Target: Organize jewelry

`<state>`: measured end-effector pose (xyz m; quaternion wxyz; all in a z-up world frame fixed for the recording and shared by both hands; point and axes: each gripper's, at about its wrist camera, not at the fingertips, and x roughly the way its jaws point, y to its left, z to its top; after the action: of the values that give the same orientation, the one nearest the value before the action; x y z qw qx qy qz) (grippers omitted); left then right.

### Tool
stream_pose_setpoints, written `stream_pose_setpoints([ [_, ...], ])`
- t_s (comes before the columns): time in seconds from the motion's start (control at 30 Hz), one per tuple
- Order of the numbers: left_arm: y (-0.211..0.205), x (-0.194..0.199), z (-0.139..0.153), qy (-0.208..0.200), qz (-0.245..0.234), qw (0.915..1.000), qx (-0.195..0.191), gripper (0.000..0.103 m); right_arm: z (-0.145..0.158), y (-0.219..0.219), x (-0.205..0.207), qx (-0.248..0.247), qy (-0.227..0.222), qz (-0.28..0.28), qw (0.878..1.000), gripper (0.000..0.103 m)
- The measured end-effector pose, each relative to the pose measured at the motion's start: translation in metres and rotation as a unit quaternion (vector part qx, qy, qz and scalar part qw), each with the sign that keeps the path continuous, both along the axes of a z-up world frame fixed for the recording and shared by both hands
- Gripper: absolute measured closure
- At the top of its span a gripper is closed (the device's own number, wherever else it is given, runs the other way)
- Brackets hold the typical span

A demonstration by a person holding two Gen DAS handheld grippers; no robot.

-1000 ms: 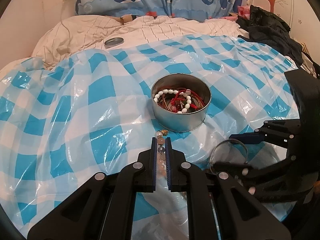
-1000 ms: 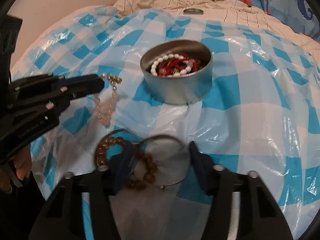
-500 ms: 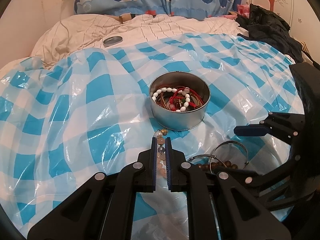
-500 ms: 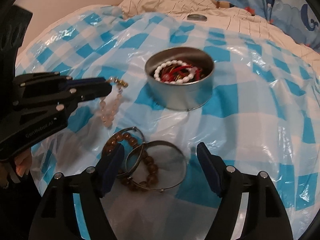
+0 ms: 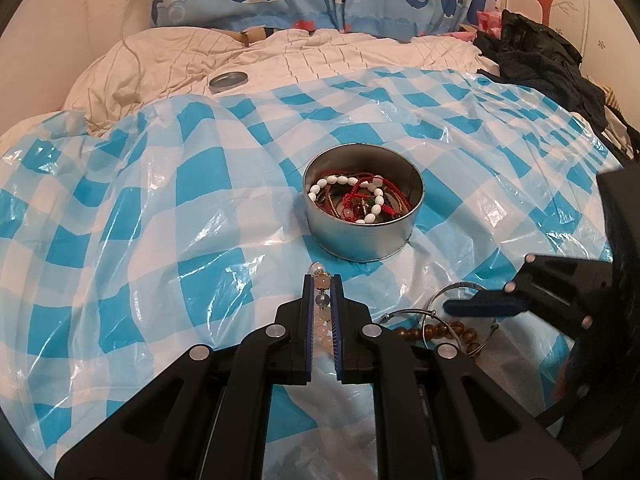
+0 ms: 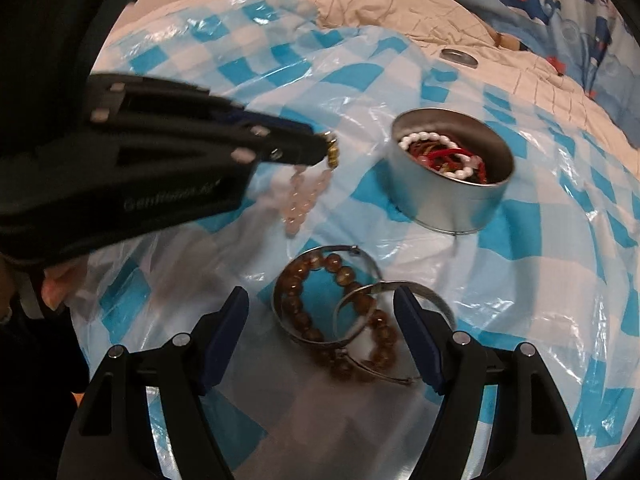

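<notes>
Between the left fingers: pale bead bracelet [image 5: 322,305] pinched by left gripper [image 5: 322,280] — loop hung below.
Ahead of fingertips: tin [image 5: 362,216], near, slightly right.
Right gripper [image 6: 321,300]: spread wide, empty — over bangles [image 6: 362,308].

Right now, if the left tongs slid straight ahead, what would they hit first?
Most likely the round metal tin of jewelry, dead ahead of the left tongs, which grip a pink bead bracelet. Depth is uncertain.
</notes>
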<state>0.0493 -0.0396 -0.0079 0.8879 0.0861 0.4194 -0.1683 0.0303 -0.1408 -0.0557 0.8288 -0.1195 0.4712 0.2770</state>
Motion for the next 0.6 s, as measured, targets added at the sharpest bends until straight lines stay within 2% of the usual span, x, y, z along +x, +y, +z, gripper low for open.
stream_pose_setpoints([
  [0.03,0.001,0.000,0.000,0.000,0.000,1.0000,0.000,0.096,-0.004,0.003,-0.001,-0.008,0.000,0.003,1.000,0.036],
  [0.07,0.001,0.000,0.000,0.000,0.000,1.0000,-0.001,0.096,-0.006,0.005,-0.001,-0.018,-0.004,0.003,1.000,0.046],
  [0.13,0.001,0.000,0.000,0.000,0.000,1.0000,-0.001,0.096,-0.007,0.005,-0.002,-0.028,-0.009,0.001,1.000,0.046],
  [0.43,0.005,0.001,0.003,-0.002,0.004,0.9999,-0.009,0.096,0.008,-0.011,0.003,0.031,-0.007,-0.023,0.999,0.046],
  [0.6,0.010,0.000,0.008,-0.004,0.006,0.9994,-0.032,0.096,0.017,-0.023,0.008,0.053,-0.017,-0.052,0.997,0.046],
])
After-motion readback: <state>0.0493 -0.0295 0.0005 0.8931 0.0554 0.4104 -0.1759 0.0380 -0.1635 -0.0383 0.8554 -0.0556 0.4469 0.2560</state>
